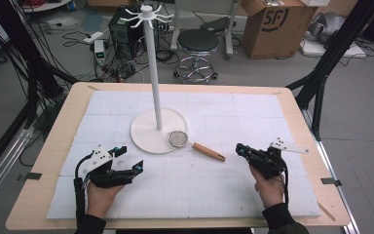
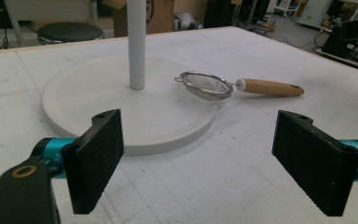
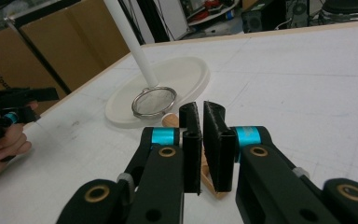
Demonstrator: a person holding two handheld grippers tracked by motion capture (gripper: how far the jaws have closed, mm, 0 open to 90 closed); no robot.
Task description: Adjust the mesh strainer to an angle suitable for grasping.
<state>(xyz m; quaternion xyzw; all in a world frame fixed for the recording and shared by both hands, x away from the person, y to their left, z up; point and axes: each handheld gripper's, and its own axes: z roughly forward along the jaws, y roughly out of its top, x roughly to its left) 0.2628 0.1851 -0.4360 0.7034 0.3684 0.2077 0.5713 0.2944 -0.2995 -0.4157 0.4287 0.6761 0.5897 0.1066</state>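
At frame centre, a small metal mesh strainer with a wooden handle [image 1: 185,141] leans on the round white stand base [image 1: 148,134]; left gripper [image 1: 131,163] fingers apart, right gripper [image 1: 239,148] fingers together.

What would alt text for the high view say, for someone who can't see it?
A person's hands hold a left gripper, open, and a right gripper, shut, over a white-padded table. Between them a small strainer with a wooden handle lies with its mesh bowl on the round base of a tall white stand.
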